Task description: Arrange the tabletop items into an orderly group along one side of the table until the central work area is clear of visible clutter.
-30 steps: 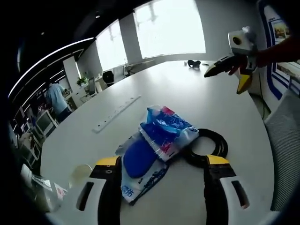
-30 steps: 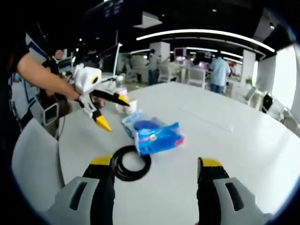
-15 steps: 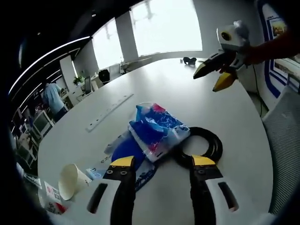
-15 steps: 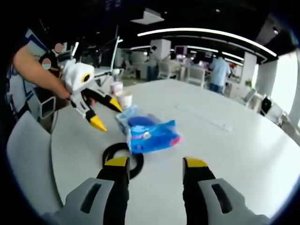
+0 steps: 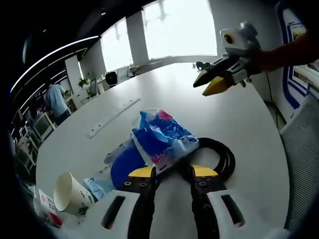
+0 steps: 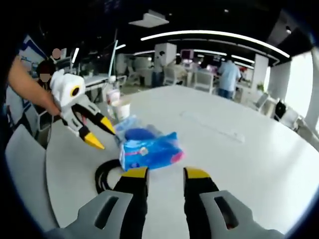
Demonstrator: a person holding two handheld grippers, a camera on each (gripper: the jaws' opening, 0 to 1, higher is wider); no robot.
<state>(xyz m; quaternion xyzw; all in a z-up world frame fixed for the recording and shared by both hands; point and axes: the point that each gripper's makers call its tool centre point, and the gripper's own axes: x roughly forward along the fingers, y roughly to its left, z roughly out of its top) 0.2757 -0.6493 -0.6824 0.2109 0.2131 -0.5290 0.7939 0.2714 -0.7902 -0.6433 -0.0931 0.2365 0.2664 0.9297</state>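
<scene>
Left gripper view shows the blue packet [image 5: 162, 139] mid-table, the black ring [image 5: 219, 157] touching it and the paper cup [image 5: 70, 191] near; nothing looks tidied yet. Both the left gripper [image 5: 172, 172] and right gripper [image 6: 166, 173] have jaws slightly apart, empty.

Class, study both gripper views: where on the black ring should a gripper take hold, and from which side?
Probably the black ring's bare outer arc, away from the blue packet that overlaps its other side. It lies flat on the white table, so come down from above, one jaw inside the hole, one outside. The left gripper is nearest.
</scene>
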